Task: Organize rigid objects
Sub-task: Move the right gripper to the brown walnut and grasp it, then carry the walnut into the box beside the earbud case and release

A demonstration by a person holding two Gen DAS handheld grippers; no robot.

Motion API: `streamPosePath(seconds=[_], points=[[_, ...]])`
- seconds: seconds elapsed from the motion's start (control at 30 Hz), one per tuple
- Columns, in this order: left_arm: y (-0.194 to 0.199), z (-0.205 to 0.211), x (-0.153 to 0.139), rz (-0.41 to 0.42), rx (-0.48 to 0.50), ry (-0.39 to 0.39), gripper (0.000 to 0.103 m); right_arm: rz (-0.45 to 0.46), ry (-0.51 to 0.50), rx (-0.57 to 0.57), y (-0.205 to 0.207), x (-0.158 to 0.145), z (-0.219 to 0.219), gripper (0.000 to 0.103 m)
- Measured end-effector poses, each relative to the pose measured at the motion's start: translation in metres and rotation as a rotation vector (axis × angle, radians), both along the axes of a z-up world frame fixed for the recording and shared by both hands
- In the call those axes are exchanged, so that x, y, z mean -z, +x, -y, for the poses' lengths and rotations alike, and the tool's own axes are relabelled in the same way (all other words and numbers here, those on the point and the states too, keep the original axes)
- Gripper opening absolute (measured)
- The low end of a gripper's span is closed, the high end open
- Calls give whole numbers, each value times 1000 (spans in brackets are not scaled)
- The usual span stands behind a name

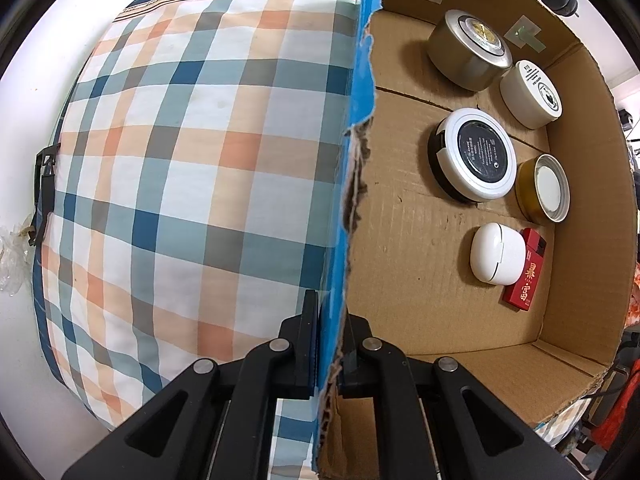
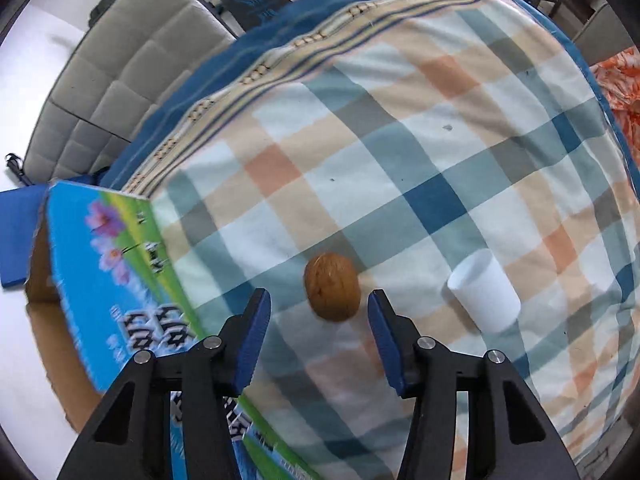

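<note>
Two grippers: left gripper (image 1: 329, 344) clamped on box wall (image 1: 340, 240); right gripper (image 2: 318, 312) unclenched, straddling walnut (image 2: 331, 292), pads clear.

**Around the work area**

A checked cloth (image 2: 420, 168) in blue, orange and white fills the middle of both views. In the right wrist view, a grey quilted cushion (image 2: 116, 80) lies at the upper left, an orange patterned fabric (image 2: 624, 80) shows at the right edge, and a dark bag (image 2: 252, 0) stands at the top.
</note>
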State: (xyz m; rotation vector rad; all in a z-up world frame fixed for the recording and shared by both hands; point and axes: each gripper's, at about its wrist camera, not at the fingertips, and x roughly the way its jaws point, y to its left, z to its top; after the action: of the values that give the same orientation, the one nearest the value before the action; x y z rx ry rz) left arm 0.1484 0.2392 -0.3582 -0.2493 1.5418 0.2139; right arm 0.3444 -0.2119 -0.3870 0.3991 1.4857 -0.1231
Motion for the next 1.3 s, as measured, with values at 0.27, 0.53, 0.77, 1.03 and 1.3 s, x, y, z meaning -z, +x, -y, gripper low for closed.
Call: streamPosePath(seconds=[0.27, 0.53, 0.77, 1.03, 1.3], points=[[2, 1, 1, -2, -1, -1, 4, -47, -25, -12, 16, 28, -2, 39], [2, 1, 1, -2, -2, -1, 4, -31, -43, -43, 15, 33, -3, 36], [2, 1, 2, -3, -3, 1, 4, 26, -25, -124, -2, 5, -26, 36], [1, 0, 1, -3, -9, -2, 4, 140, 10, -330, -41, -61, -87, 36], [1, -3, 0, 0, -12, -10, 4, 157, 126, -483, -84, -101, -137, 36]])
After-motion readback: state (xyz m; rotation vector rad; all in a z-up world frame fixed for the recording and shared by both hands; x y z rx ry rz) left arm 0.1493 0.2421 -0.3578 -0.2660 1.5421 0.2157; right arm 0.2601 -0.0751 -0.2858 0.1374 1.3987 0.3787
